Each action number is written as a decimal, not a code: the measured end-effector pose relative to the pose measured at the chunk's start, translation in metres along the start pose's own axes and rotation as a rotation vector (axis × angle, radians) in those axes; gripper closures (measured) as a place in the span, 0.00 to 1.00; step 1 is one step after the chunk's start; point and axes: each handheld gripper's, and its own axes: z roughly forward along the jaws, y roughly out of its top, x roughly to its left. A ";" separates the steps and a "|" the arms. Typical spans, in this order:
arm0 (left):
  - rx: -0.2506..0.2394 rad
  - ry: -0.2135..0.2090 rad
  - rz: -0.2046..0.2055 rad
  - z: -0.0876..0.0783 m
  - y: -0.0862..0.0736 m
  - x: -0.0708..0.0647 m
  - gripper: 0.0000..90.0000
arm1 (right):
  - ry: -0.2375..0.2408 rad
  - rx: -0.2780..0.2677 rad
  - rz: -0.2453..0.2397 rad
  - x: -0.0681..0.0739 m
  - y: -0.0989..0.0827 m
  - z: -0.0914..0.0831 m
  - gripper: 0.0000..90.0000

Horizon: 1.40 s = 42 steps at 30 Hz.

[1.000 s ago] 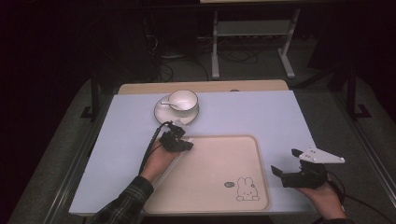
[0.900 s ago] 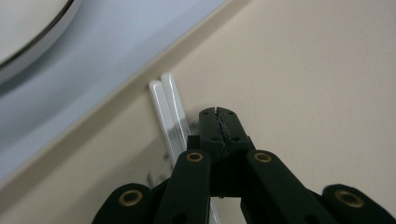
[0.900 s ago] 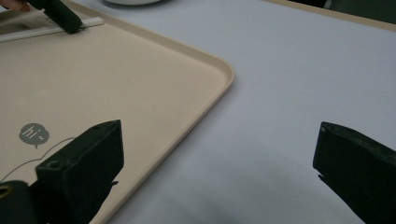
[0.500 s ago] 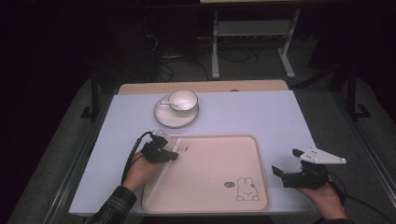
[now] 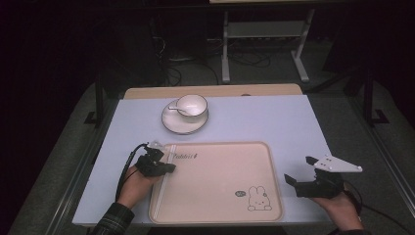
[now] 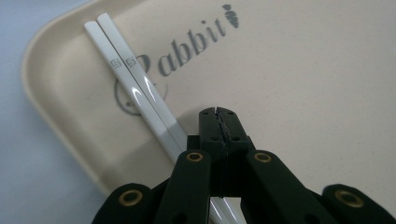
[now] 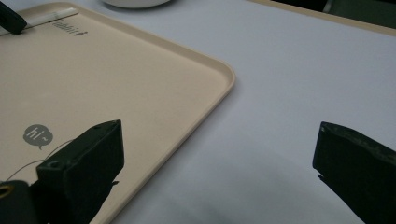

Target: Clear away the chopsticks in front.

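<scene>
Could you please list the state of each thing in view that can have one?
Left tool: shut, jaws together, nothing between them, above the tray.
Right tool: open, nothing between its jaws, beside the tray.
Chopsticks: lying side by side on the tray near its edge.
Tray: flat on the table.
Cup: upright on the saucer.
Spoon: resting against the cup.

High view: the bench (image 5: 274,122) is evenly lit from above, while the surroundings fall to near black; the picture is soft and slightly grainy. Left gripper view: sharp on the tray (image 6: 299,70), with a bright glare streak along the chopsticks (image 6: 135,88). Right gripper view: the near fingers (image 7: 84,163) look blurred, and a soft shadow, possibly theirs, lies on the bench.
</scene>
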 end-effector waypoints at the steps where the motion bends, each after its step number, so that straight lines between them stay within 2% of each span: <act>1: -0.001 -0.001 -0.001 0.000 0.000 0.000 0.99 | 0.000 0.000 0.000 0.000 0.000 0.000 0.02; 5: -0.013 -0.008 0.016 0.000 0.001 -0.001 0.98 | 0.000 -0.003 0.001 0.000 0.000 0.000 0.02; 9: -0.072 -0.005 0.043 -0.009 0.003 -0.005 0.91 | -0.001 -0.007 0.001 0.000 0.000 -0.001 0.02; 18: -0.222 0.043 0.114 -0.039 -0.008 -0.006 0.54 | 0.001 -0.020 0.001 0.000 0.001 -0.002 0.02; 23: -0.277 0.049 0.133 -0.052 -0.020 -0.003 0.41 | 0.004 -0.037 0.002 0.000 0.001 -0.003 0.02; 27: -0.311 0.055 0.129 -0.058 -0.030 0.001 0.30 | 0.008 -0.057 0.003 0.000 0.002 -0.004 0.02; 32: -0.341 0.073 0.120 -0.067 -0.044 0.007 0.22 | 0.011 -0.076 0.003 0.001 0.003 -0.006 0.02; 38: -0.348 0.106 0.090 -0.076 -0.063 0.017 0.19 | 0.013 -0.083 0.000 0.001 0.004 -0.005 0.02; 42: -0.357 0.118 0.077 -0.080 -0.067 0.020 0.19 | 0.016 -0.089 -0.003 0.002 0.005 -0.004 0.01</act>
